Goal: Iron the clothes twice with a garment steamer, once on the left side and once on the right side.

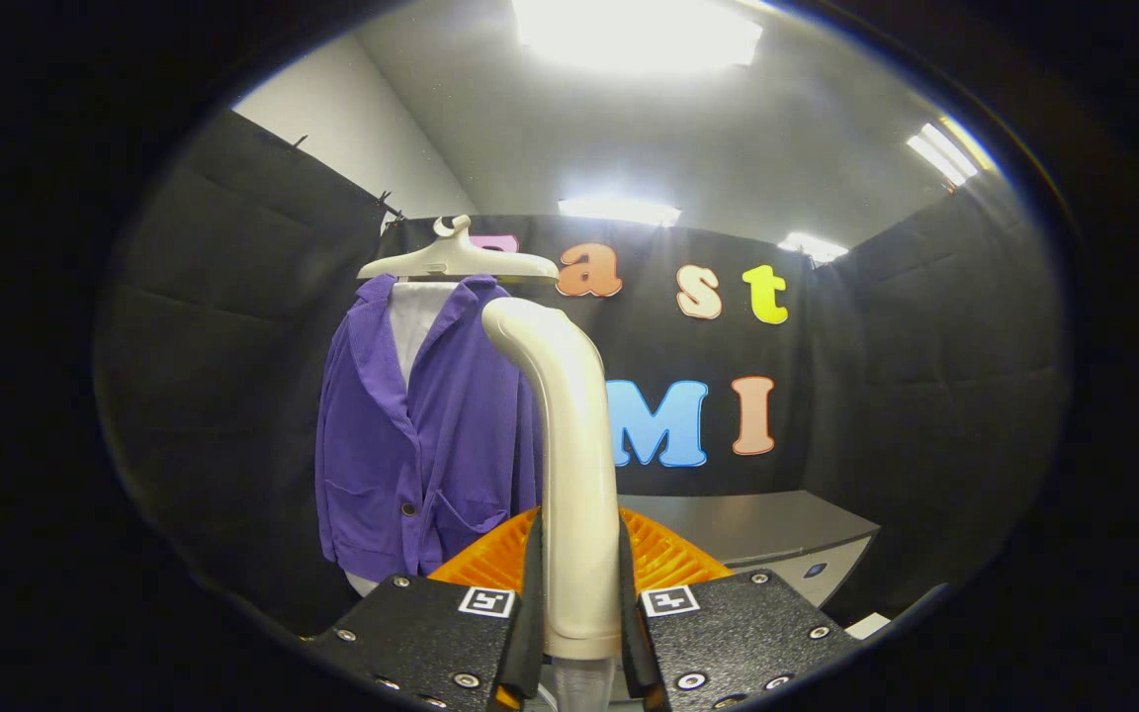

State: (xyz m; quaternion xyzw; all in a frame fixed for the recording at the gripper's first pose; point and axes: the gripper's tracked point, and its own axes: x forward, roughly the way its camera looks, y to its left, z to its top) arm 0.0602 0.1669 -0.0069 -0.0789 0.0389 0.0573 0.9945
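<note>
Booth: black cloth walls, ceiling lights, grey tabletop (757, 524) at far right. Item: purple jacket (421, 435) on pale hanger (458, 259), hung far left, not yet touched. Gripper (579, 613): pinching garment steamer (569, 445) by its handle, both fingers pressed on it, held upright, head curving toward the jacket. Advice: bring the head near the cloth, then stroke one side slowly downward.

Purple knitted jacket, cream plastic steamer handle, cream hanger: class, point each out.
Purple knitted jacket (451, 435), gripper view, front panel.
Cream plastic steamer handle (574, 475), gripper view, shaft clamped between the fingers.
Cream hanger (456, 261), gripper view, shoulder bar.
</note>
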